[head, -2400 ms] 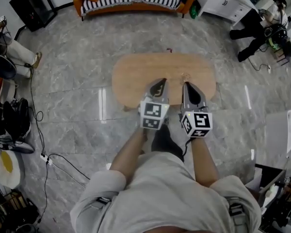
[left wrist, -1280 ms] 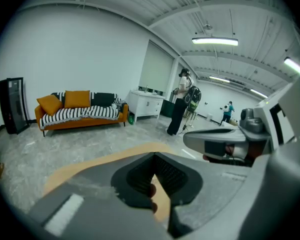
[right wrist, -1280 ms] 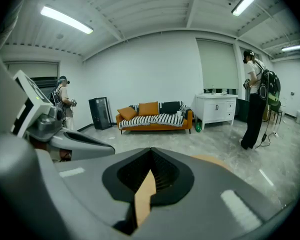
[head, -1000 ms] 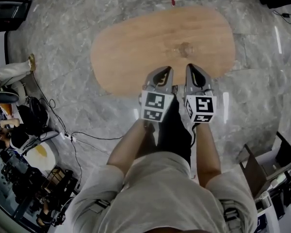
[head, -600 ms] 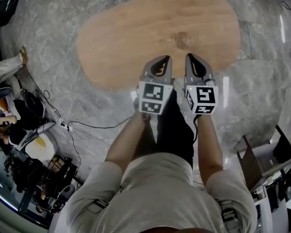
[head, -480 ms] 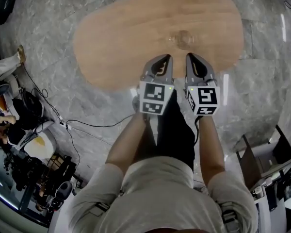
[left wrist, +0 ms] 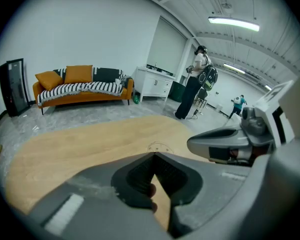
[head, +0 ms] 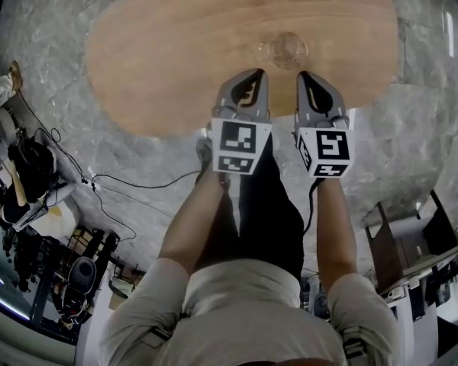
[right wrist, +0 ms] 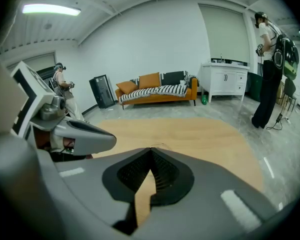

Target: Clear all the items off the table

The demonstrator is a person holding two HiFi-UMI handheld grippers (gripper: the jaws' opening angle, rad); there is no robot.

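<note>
**Clerk:** Item one — left gripper [head: 252,78]. State?

**Checker:** Jaws closed tip to tip, with nothing between them. It hangs over the near edge of the table [head: 168,44].

**Clerk:** Item two: right gripper [head: 307,78].

**Checker:** Same entry. Jaws pressed together, empty, over the table's near edge, just beside the left one.

**Clerk:** Item three, the thing to be cleared.

**Checker:** One clear glass [head: 288,49], upright on the table, close to its near edge. It sits just beyond both sets of tips and roughly between them. Nothing else is seen on the table.

**Clerk:** Hazards?

**Checker:** These are judged, not seen.
- **Shut jaws:** a forward push would nudge the glass rather than grasp it, so it could slide or tip.
- **Clear wall:** the rim reads faintly in both gripper views, so a jaw may land on the rim instead of around it.
- **Slip and drop:** smooth glass may slip from a light pinch, and off the table lies a hard polished floor [head: 420,128] — a drop there likely means breakage.
- **Two grippers together:** side by side, they could knock each other if both go for the glass at once.
</note>
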